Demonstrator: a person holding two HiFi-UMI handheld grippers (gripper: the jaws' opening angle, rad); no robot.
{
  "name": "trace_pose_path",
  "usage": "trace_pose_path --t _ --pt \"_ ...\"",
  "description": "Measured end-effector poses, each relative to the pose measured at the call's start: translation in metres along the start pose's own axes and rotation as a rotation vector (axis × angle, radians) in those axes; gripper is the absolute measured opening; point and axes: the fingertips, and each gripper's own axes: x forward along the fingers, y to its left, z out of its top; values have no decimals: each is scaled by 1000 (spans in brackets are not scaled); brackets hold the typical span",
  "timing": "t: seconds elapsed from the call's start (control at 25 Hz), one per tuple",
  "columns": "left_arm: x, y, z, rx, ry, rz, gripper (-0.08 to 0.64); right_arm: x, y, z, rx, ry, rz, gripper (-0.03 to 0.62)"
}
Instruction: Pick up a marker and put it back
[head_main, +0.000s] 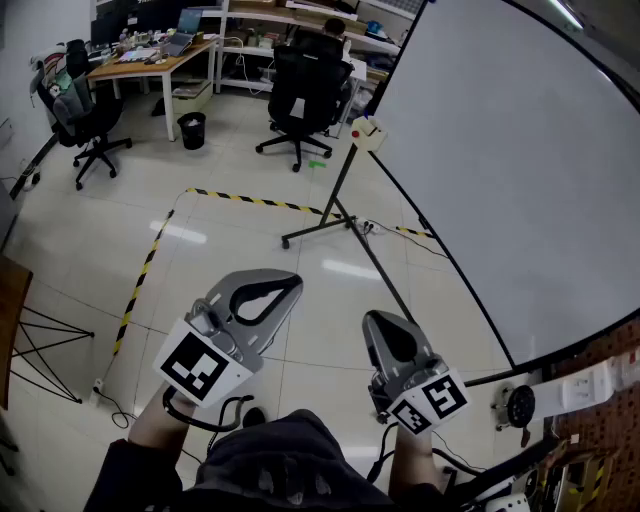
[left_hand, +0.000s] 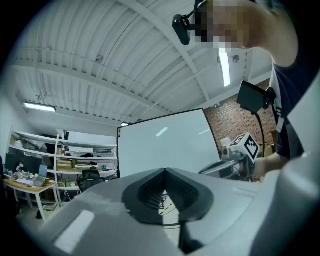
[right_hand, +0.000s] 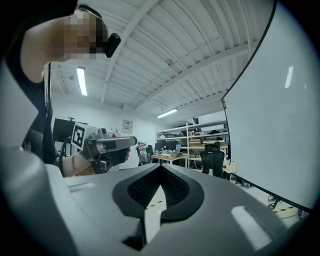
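Honestly, left gripper (head_main: 290, 288) and right gripper (head_main: 378, 325) both have jaws pressed together on nothing, and I can't spot the marker near the whiteboard (head_main: 520, 150), but it's probably light, stiff, slick plastic, so pinch mid-barrel.

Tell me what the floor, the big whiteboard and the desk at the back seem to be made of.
Floor: pale glossy tiles, probably ceramic; grid joints and lamp reflections show. Whiteboard: smooth white coated panel in a thin dark frame; the core can't be told. Desk: orange-brown wood-look top, solid wood or laminate unclear.
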Motion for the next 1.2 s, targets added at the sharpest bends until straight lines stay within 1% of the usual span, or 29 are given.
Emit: trace_pose_path --t 0.16,0.32,0.56,0.72,0.92,1.0,1.08,1.2 --pt "34 33 -19 -6 18 -3 6 37 -43 -4 9 4 -4 0" --pt "84 72 -36 22 34 -5 6 79 -95 0 11 -16 16 0" --pt "178 127 -55 12 59 18 6 133 -186 4 14 8 84 0" --pt "228 166 -65 12 62 61 6 170 -238 10 14 16 131 0" --pt "269 219 -79 -10 69 104 6 219 -279 15 -13 34 178 0" --pt "279 241 -86 4 73 109 6 239 -291 16 -15 36 183 0" --pt "290 256 -100 21 71 95 6 256 -302 10 -22 43 174 0" --pt "318 284 -124 6 50 58 6 283 -329 -1 -41 56 139 0"
